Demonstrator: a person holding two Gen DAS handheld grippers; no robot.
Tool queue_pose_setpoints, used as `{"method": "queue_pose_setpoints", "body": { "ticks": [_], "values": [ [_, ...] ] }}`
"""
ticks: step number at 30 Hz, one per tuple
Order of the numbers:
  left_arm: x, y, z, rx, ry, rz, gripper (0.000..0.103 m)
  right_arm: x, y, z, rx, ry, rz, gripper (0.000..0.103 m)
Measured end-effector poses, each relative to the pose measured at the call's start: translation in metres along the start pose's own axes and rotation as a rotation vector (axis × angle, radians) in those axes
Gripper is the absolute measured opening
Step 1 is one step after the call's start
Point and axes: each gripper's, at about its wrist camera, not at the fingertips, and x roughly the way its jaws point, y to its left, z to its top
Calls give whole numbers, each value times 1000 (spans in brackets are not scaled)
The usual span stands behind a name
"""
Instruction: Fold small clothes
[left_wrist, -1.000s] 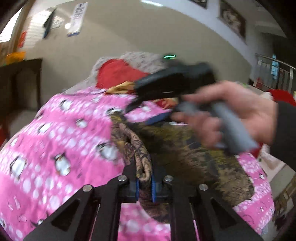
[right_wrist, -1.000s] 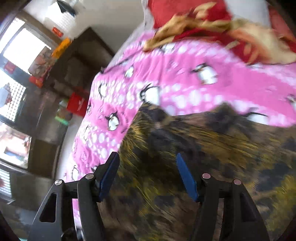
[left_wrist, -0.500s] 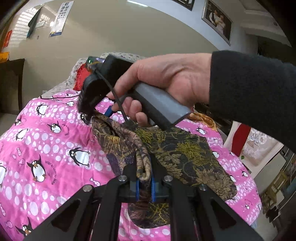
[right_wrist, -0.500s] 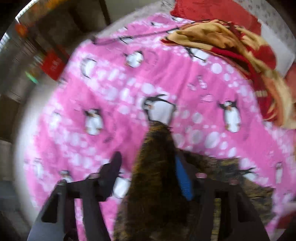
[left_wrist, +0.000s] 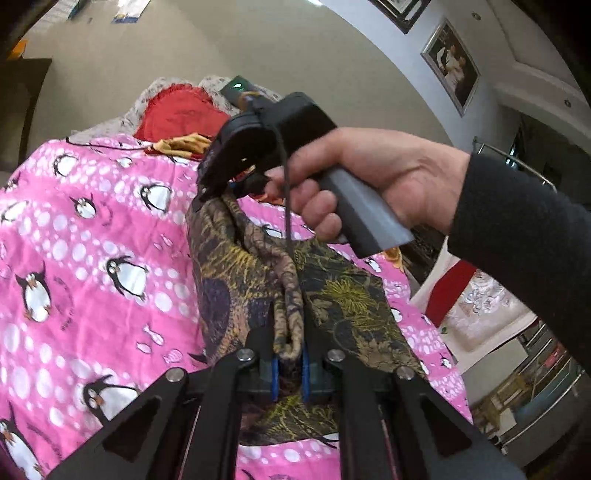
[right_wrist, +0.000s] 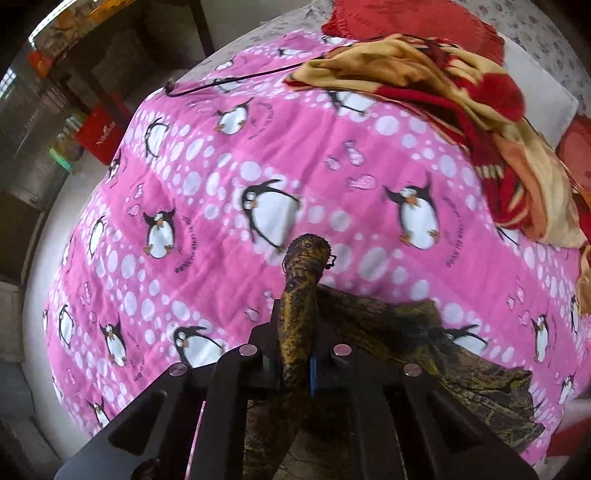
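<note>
Left gripper (left_wrist: 289, 363): blue pads closed tight on a bunched roll of the dark floral-print garment (left_wrist: 347, 295). Cloth runs straight ahead from its fingers and drapes down onto the pink penguin blanket (left_wrist: 92, 258) below and to both sides.

Right gripper (right_wrist: 295, 354): also pinched shut on a rolled edge of the same garment, a stub of fabric poking out past its tips. Seen from the left wrist view, it sits ahead of and above the left tool, the person's right hand (left_wrist: 369, 184) wrapped round the grey handle. Rest of the garment trails behind and to the right of this tool, lying on the blanket.

Step in hand, as I judge it: lifting one edge with both tools to carry it over for a fold. To do it well, keep both pinches level and the edge taut between them, then lay it onto the far half before letting go; slack would let the roll twist.

Versus a second ago: the right gripper was wide open over flat cloth; now it is clamped. The left grip is unchanged. Red-and-yellow blanket (right_wrist: 461, 92) lies far ahead, untouched.
</note>
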Motion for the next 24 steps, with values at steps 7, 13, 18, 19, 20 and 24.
{"method": "queue_pose_setpoints", "body": {
  "ticks": [7,13,18,19,20,24],
  "values": [
    [18,-18,-9,-3,47,-35,8,-17,-30,-20,50,-26,9,7],
    [35,-41,-18,19,87,-48,8,-31,-65,-44,85,-42,16,7],
    [50,-64,-21,54,117,-63,8,-36,-96,-61,119,-54,27,6],
    [53,-69,-22,63,123,-66,8,-34,-99,-62,124,-58,31,6],
    [58,-75,-24,73,131,-72,8,-35,-103,-65,129,-61,33,6],
    [72,-94,-30,89,156,-89,8,-40,-124,-78,149,-72,35,6]
  ]
}}
